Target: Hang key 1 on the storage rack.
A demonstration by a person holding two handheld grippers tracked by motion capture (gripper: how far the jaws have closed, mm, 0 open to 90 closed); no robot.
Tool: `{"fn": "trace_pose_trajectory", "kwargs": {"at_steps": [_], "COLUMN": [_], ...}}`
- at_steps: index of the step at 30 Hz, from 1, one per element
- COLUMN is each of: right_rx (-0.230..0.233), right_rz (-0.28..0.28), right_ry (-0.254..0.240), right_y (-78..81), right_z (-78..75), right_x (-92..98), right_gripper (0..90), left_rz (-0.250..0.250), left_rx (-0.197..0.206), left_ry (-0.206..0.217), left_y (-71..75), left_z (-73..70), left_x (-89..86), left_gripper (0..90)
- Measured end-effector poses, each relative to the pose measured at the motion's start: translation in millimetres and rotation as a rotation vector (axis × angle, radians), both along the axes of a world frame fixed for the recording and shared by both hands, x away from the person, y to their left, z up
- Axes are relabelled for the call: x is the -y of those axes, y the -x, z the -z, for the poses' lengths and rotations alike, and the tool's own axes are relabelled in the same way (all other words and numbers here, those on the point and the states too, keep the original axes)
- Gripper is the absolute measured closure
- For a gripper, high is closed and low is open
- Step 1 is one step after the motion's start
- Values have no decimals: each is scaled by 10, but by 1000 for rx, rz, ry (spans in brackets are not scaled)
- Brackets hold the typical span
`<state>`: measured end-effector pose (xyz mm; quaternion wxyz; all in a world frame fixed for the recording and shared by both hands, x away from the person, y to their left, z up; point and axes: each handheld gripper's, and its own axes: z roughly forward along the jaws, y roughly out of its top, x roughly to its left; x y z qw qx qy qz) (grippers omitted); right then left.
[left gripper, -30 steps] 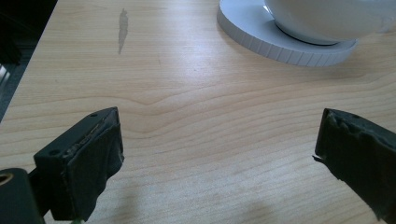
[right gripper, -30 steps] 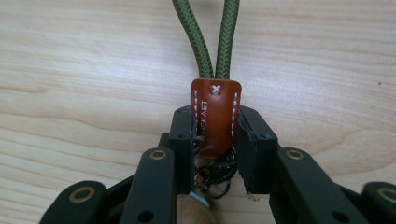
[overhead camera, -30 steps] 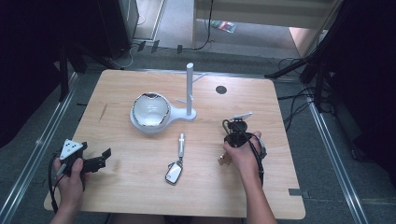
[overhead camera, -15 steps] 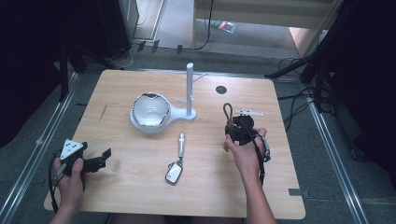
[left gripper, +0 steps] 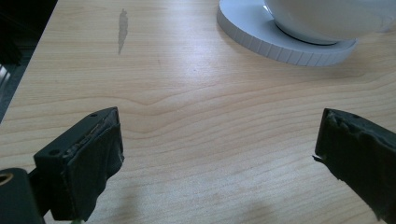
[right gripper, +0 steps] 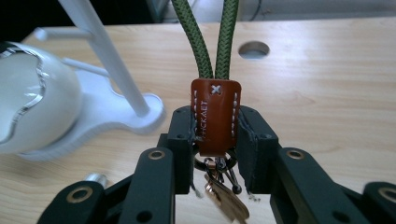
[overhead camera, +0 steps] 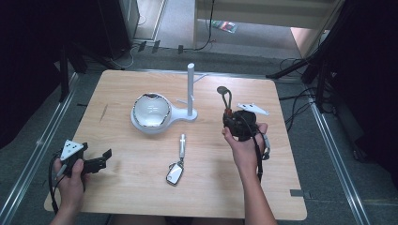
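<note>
Resting at the left: left tool [overhead camera: 101, 162] sits low on the bench [overhead camera: 141, 187], close to its left edge, in the person's left hand [overhead camera: 70, 176]; jaws stand wide with bare wood between them in the left gripper view.
Open room, left: bare wood lies ahead of the left tool, with a faint grey smear [left gripper: 123, 29] near the left edge.
Bowl: white bowl [overhead camera: 150, 111] stands on the round disc [left gripper: 261, 37] of a white stand, left of centre; its rim is wavy with a silvery edge; what is inside I cannot tell.
Stand: white post [overhead camera: 191, 89] rises from the same base, just right of the bowl, with thin pegs sticking out.
Centre: a silver-white key fob [overhead camera: 174, 173] with a metal bar [overhead camera: 181, 144] lies flat near the front, well apart from both tools.
Right tool: right tool [right gripper: 215, 140], in the right hand [overhead camera: 244, 145], is closed narrow on the keychain.
Keychain: keychain [right gripper: 215, 119] is held above the bench, right of the post; a brown stitched leather tab is clamped between the jaws, a green braided cord loop [overhead camera: 226, 98] points away from the hand, and a brass key [right gripper: 226, 203] and rings hang under the tab.
Right edge: a round hole [right gripper: 253, 49] shows in the wood beyond the keychain; open bench lies right of the hand.
</note>
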<state>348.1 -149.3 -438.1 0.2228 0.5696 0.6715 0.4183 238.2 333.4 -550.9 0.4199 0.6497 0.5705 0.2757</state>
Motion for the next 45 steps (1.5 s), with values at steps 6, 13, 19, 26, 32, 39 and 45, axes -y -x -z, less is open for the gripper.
{"fn": "trace_pose_trajectory", "kwargs": {"at_steps": [6,13,19,26,32,39,45], "right_rx": [69,174,209,198,169,153,142], "right_rz": [-23,-64,-86,-103,-126,-135,-148], "right_ry": [-17,-14,-51,-67,-51,-81,-95], "right_y": [-27,-64,-136,-258,-335,-408,-453], "right_z": [-121,-238,-271,-237,-212,-207,-213], "right_x": [-70,-163,-217,-275,-350,-355,-375], "right_gripper": [696,693,691,692,693,693,693], "left_rz": [1,1,2,3,5,2,3], "left_rx": [0,0,0,0,0,2,1], "left_ry": [-1,1,1,3,-2,-4,-5], "left_y": [1,1,1,-1,-2,-2,-1], "left_z": [-1,0,0,-1,-1,0,-1], "left_x": [0,-1,-2,-3,0,6,6], "left_gripper": [14,14,14,14,14,14,14]}}
